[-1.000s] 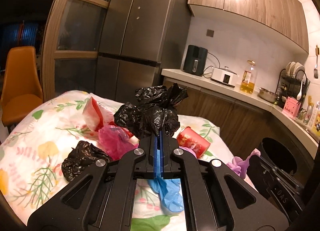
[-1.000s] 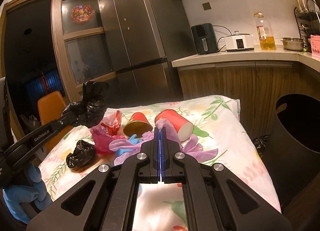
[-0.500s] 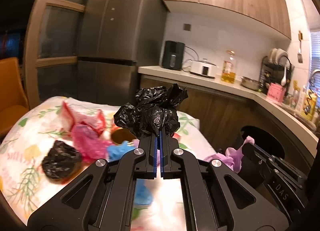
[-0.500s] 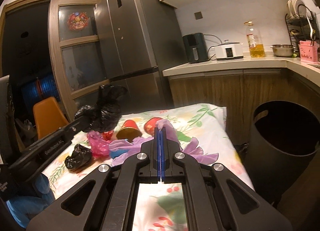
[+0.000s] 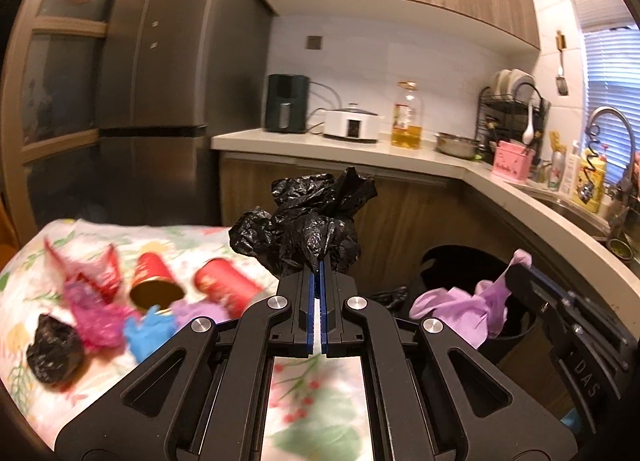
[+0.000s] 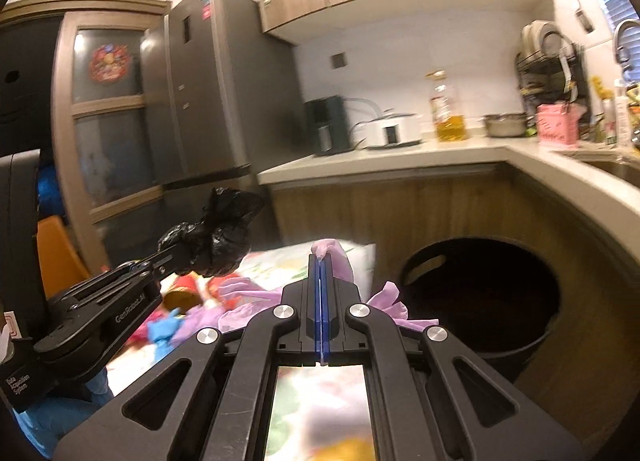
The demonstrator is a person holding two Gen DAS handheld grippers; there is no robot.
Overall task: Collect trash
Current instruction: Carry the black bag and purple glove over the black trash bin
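My left gripper [image 5: 319, 266] is shut on a crumpled black plastic bag [image 5: 308, 227], held up above the table; the bag also shows in the right wrist view [image 6: 216, 237]. My right gripper [image 6: 319, 259] is shut on a purple glove [image 6: 340, 261], which hangs near the black trash bin [image 6: 480, 293]; the glove [image 5: 468, 305] and bin [image 5: 448, 265] also show in the left wrist view. On the floral tablecloth [image 5: 316, 405] lie two red cups [image 5: 154, 281], a second black bag [image 5: 52, 347], a pink bag [image 5: 98, 319], a blue glove [image 5: 148, 333] and a red wrapper [image 5: 104, 273].
A kitchen counter [image 5: 400, 153] with an air fryer [image 5: 287, 108], a rice cooker [image 5: 351, 126] and an oil bottle [image 5: 407, 115] runs behind the table. A fridge [image 5: 172, 81] stands at the left. A sink [image 5: 576, 209] and dish rack [image 5: 516, 101] are at the right.
Both grippers have swung right with their loads, away from the table's trash pile. The bin now sits larger and closer in both views.
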